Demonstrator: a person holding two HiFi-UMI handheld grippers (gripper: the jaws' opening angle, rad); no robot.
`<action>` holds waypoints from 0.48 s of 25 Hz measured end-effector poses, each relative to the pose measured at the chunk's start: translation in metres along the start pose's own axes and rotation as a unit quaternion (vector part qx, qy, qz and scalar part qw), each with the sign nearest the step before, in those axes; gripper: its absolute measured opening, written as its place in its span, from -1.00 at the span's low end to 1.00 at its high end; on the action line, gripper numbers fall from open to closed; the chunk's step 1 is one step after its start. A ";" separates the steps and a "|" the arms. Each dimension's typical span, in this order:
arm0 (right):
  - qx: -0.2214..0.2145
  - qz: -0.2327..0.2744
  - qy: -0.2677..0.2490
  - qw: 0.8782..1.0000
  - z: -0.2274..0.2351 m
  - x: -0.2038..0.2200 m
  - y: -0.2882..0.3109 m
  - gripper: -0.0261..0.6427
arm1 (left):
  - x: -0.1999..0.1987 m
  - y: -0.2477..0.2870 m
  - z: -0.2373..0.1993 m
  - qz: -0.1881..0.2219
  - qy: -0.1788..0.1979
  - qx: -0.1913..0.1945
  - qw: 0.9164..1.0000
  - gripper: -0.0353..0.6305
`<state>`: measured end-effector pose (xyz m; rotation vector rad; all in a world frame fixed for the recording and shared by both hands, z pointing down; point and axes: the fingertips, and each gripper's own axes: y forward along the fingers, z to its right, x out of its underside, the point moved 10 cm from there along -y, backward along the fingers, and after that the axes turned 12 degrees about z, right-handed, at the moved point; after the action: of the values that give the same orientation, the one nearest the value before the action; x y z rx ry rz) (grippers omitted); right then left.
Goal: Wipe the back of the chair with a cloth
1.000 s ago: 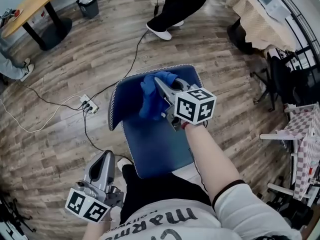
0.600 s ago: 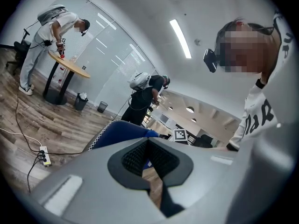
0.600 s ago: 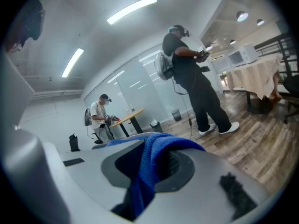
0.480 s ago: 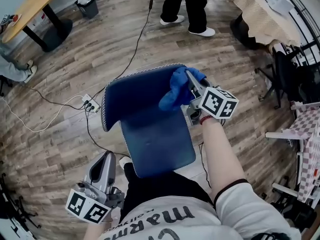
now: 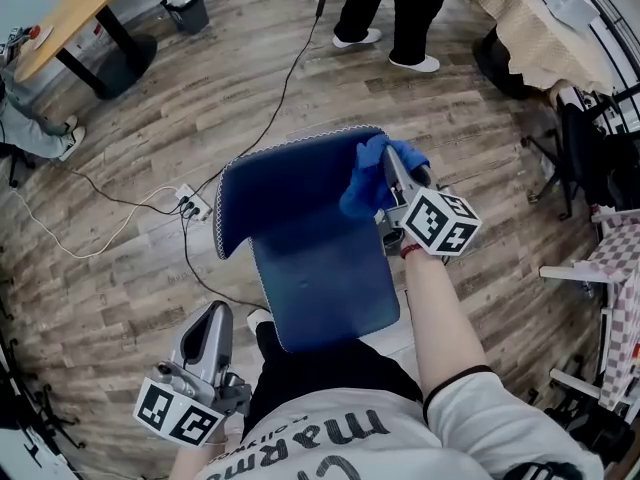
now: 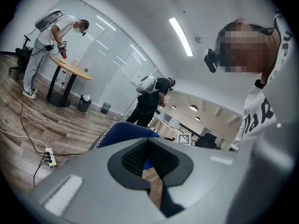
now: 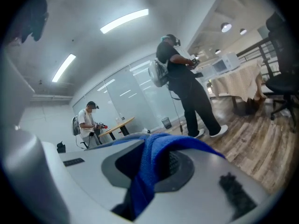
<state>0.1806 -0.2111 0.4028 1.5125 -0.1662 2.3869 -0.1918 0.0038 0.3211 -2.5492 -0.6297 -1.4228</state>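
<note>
Wooden floor (image 5: 120, 268), chair (image 5: 300, 228); right gripper (image 5: 388, 160) jaws tight on cloth (image 5: 362, 190) (clearest in its view), left gripper (image 5: 216, 318) jaws together

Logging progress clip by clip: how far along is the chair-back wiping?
Done: right hand-held gripper is shut on the blue cloth. In hand: cloth is against the chair back at its upper right corner. Remaining: no wiped area is distinguishable, so probably the rest. The left hand-held gripper is shut, empty.

Cloth (image 5: 368, 176): blue textile, soft nap, matt. Chair (image 5: 300, 233): blue matt upholstery with white stitching along the edge. Floor (image 5: 110, 288): grained wood planks, low sheen. Left gripper (image 5: 214, 314) and right gripper (image 5: 389, 164): smooth matt grey plastic, with black ribbed pads (image 6: 133, 157).
</note>
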 end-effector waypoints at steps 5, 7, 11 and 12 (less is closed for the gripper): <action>-0.059 -0.003 -0.022 0.998 -0.065 0.025 -0.002 -0.72 | -0.002 -0.006 -0.006 0.000 -0.003 0.004 1.000 -0.88; -0.086 -0.019 -0.015 0.996 -0.086 0.039 0.000 -0.72 | -0.003 -0.012 -0.011 0.000 -0.005 0.000 1.000 -0.88; -0.165 -0.073 -0.037 0.983 -0.134 0.066 0.009 -0.72 | -0.002 -0.025 -0.022 0.004 -0.012 -0.017 1.000 -0.88; -0.184 -0.084 -0.043 0.978 -0.147 0.072 0.011 -0.72 | -0.002 -0.028 -0.024 0.005 -0.014 -0.021 1.000 -0.88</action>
<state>0.0222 -0.1690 0.4039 1.3919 -0.4553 2.0242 -0.2230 0.0204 0.3305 -2.6061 -0.5964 -1.4143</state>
